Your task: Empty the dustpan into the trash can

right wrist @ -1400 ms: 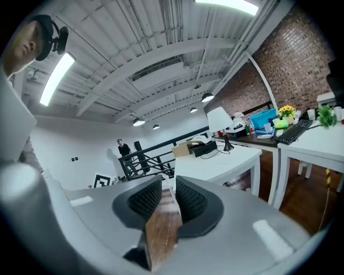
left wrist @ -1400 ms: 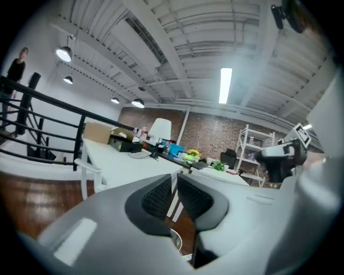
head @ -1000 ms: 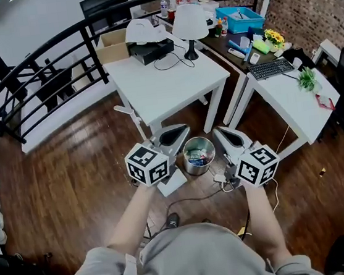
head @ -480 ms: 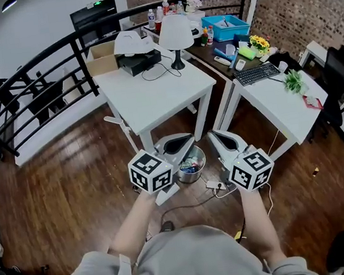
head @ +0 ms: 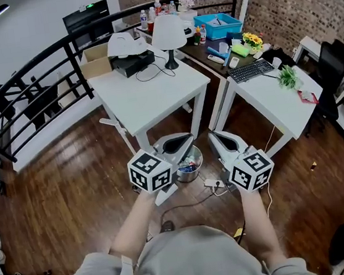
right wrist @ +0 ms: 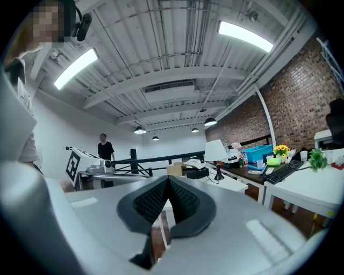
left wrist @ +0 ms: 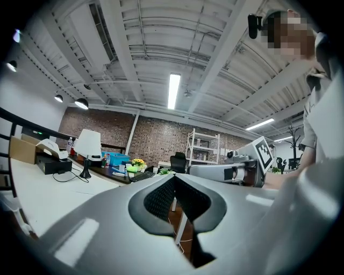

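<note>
Seen in the head view only: wooden floor (head: 66, 184), wide open toward the left railing (head: 35, 88), closed off ahead by the white worktop (head: 148, 93); just off its near corner, on the floor, the trash can (head: 193, 175), with mixed litter inside, between left gripper (head: 185, 141) and right gripper (head: 215, 138); both jaws pressed shut on nothing; in the right gripper view alone, a distant person (right wrist: 105, 147).

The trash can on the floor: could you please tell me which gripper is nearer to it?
Left. In the head view the left gripper overlaps the trash can, while the right gripper sits just off to its right.
</note>
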A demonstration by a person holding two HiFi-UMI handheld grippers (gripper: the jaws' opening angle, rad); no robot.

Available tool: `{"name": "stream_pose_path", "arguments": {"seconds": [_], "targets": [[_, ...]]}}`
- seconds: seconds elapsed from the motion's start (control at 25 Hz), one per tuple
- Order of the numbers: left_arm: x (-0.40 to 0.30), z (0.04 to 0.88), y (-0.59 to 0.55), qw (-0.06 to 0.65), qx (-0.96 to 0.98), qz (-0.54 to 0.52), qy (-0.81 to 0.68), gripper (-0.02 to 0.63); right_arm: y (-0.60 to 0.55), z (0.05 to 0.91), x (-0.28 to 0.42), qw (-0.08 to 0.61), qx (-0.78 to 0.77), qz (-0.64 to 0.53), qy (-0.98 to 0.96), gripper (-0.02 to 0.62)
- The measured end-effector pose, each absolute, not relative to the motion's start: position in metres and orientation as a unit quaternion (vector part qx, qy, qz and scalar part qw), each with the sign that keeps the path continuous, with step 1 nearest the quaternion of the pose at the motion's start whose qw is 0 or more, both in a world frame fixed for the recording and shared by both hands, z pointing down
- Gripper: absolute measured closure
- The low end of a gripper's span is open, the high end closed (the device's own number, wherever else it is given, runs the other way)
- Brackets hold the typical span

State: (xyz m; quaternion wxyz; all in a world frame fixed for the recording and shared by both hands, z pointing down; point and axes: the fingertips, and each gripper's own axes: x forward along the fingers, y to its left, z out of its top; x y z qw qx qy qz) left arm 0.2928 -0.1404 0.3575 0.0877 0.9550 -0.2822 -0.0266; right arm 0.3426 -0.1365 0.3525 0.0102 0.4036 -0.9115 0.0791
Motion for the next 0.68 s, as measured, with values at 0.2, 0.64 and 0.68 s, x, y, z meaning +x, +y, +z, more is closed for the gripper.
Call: {"name": "stream_pose_path", "arguments": {"seconds": [0.2, 0.64, 0.68], "targets": [[0.2961, 0.3586, -0.1401, 0.09, 0.956, -0.025, -0.278, 0.6, -0.1352, 0.3535, 0.3465, 0.01, 0.413, 0.082, -0.907, 0.594], [0.2968, 0.3668, -0.1401, 0.103, 0.955, -0.024, -0.277, 0.6, -0.1341, 0.3573, 0.3466, 0.015, 0.418, 0.086, -0.904, 0.594], [0.2971, 0.3674, -0.1399, 0.104, 0.955, -0.024, -0.276, 0.6, -0.1341, 0.357, 0.3466, 0.015, 0.418, 0.086, -0.904, 0.594]]}}
